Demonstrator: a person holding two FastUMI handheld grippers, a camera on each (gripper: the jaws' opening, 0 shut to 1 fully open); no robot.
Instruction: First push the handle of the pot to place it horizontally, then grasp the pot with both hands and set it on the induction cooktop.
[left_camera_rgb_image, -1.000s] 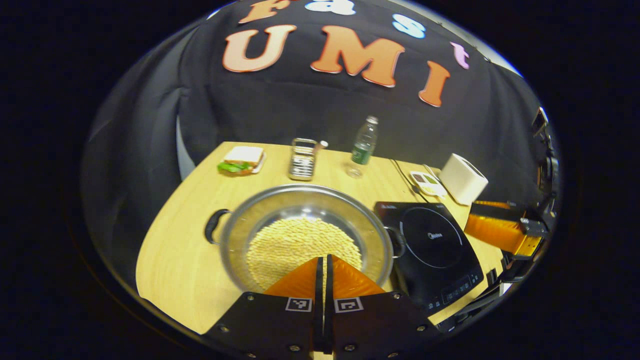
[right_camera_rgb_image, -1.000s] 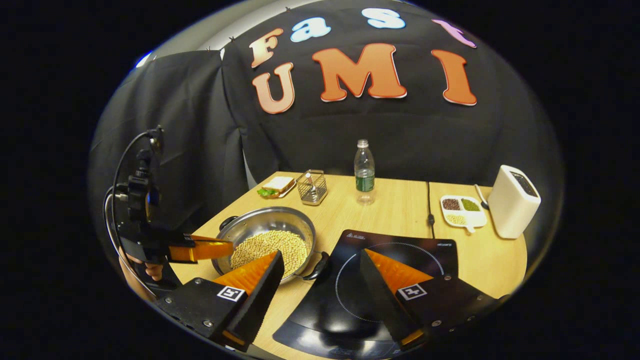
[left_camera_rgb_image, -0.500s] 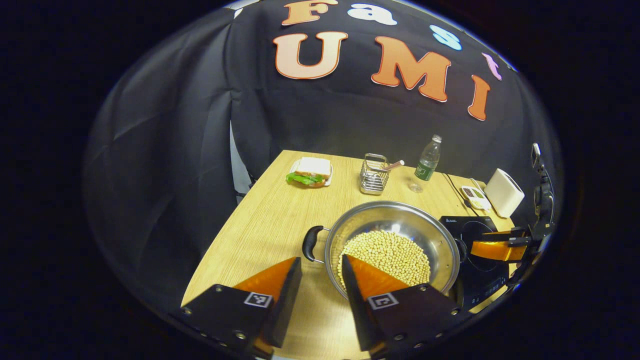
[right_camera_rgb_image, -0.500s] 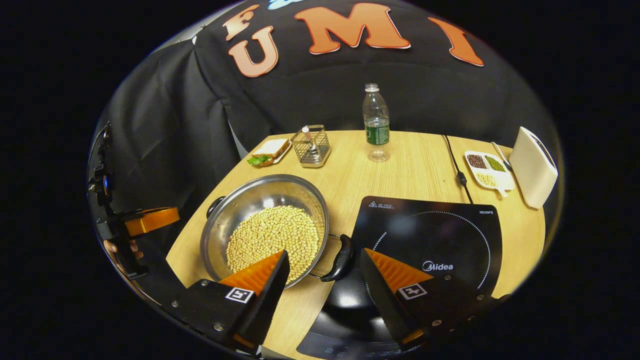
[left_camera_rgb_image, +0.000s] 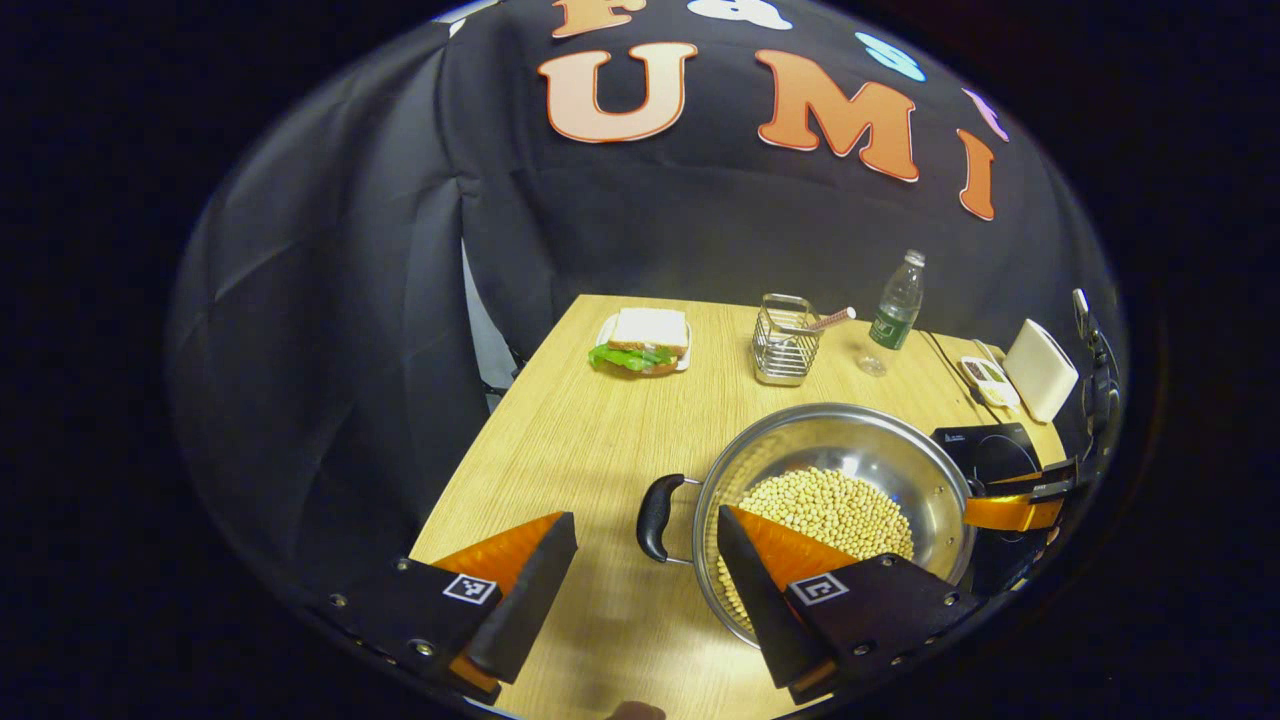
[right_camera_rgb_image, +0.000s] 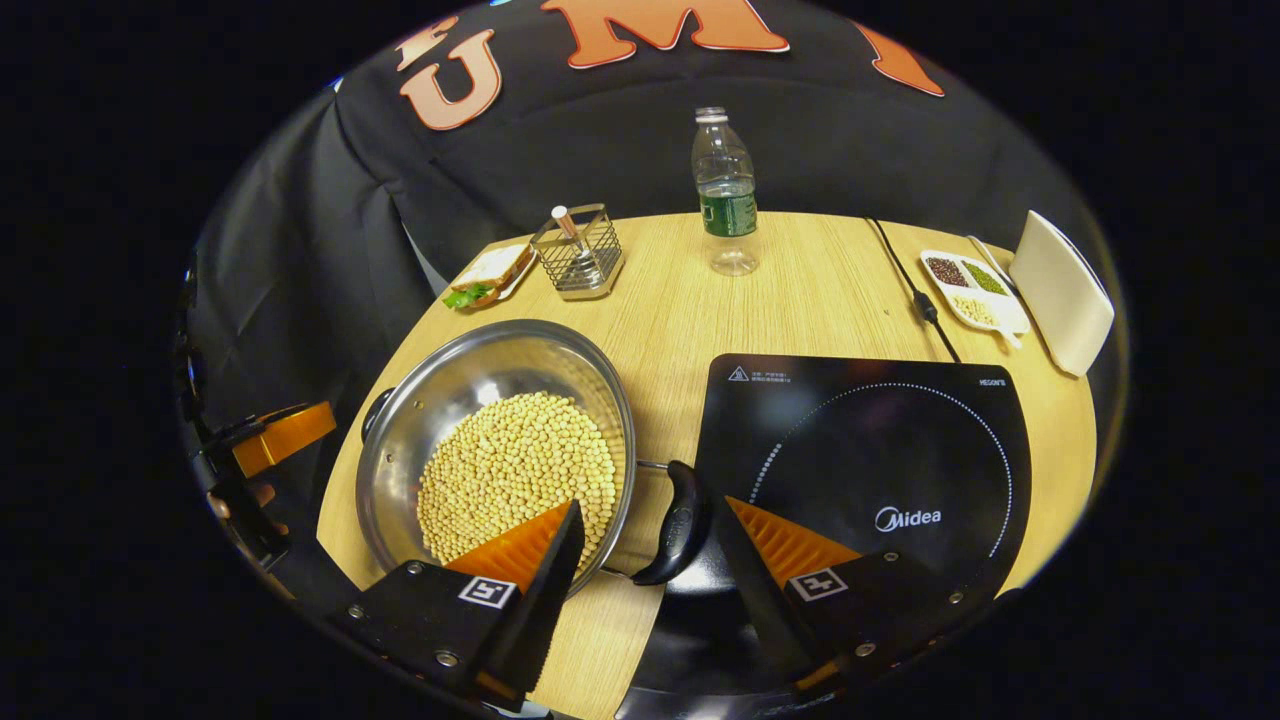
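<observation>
In the left gripper view, the left tool (left_camera_rgb_image: 645, 590) hangs over the wooden worktop (left_camera_rgb_image: 560, 440) with its two fingers spread wide and nothing between them. The pot (left_camera_rgb_image: 835, 500), a steel pan full of pale beans, stands on the worktop. The pot's near black handle (left_camera_rgb_image: 653, 503) lies in line with the gap between the fingers, just beyond the fingertips, apart from them. The tool's right finger overlaps the pot's rim in the picture; whether it touches I cannot tell. Beyond the pot, at its far side, sits the induction cooktop (left_camera_rgb_image: 985, 450), and the right tool (left_camera_rgb_image: 1015, 500) shows as an orange finger by the pot's far handle. Farther back from the pot stand a sandwich (left_camera_rgb_image: 645, 338) on a plate, a wire basket (left_camera_rgb_image: 785, 340), a water bottle (left_camera_rgb_image: 897, 300) and a white box (left_camera_rgb_image: 1040, 370).

In the right gripper view, the right tool (right_camera_rgb_image: 650, 555) is also released, fingers wide apart. The pot (right_camera_rgb_image: 495, 440) stands on the worktop (right_camera_rgb_image: 800, 290) just beside the induction cooktop (right_camera_rgb_image: 870, 460), not on it. The pot's other black handle (right_camera_rgb_image: 678, 520) sits between the fingers, overhanging the cooktop's edge, untouched by either finger. Past the pot, the left tool (right_camera_rgb_image: 275, 440) appears at the worktop's far edge. A divided dish (right_camera_rgb_image: 975, 290) of grains lies beyond the cooktop.
</observation>
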